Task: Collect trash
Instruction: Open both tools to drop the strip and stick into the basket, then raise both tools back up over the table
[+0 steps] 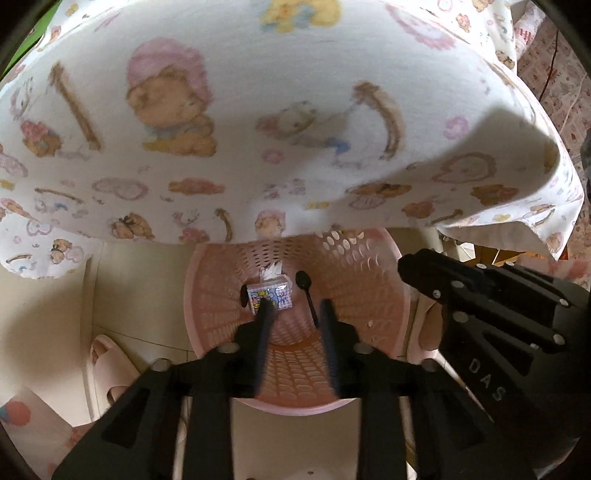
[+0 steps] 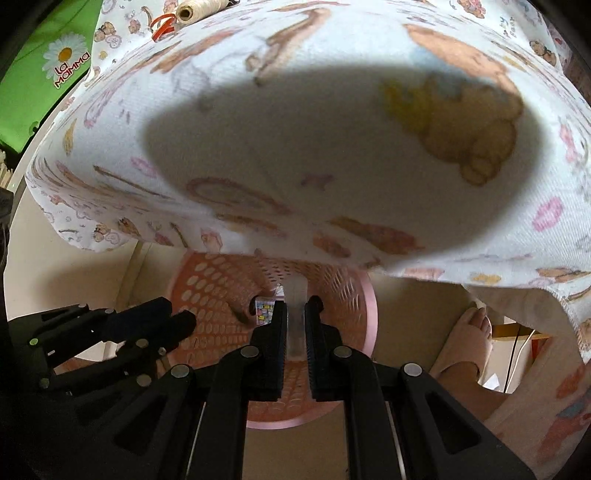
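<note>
A pink perforated trash basket (image 1: pixel 369 280) stands on the floor under the table edge. Inside lie a small printed tissue pack (image 1: pixel 271 293) and a black plastic spoon (image 1: pixel 306 291). My left gripper (image 1: pixel 295 308) hovers over the basket, open and empty. My right gripper (image 2: pixel 295 306) is over the same basket (image 2: pixel 207 288), shut on a clear plastic piece (image 2: pixel 295 314) that hangs between its fingers. The tissue pack (image 2: pixel 265 310) shows just left of it. The right gripper's body (image 1: pixel 498 314) shows in the left wrist view.
A white tablecloth with teddy-bear print (image 1: pixel 258 129) overhangs the basket. A twine spool (image 2: pixel 199 9) and a green bag (image 2: pixel 44 74) lie at the far left. Pink slippers (image 1: pixel 110 365) and a foot (image 2: pixel 465 339) flank the basket on the tiled floor.
</note>
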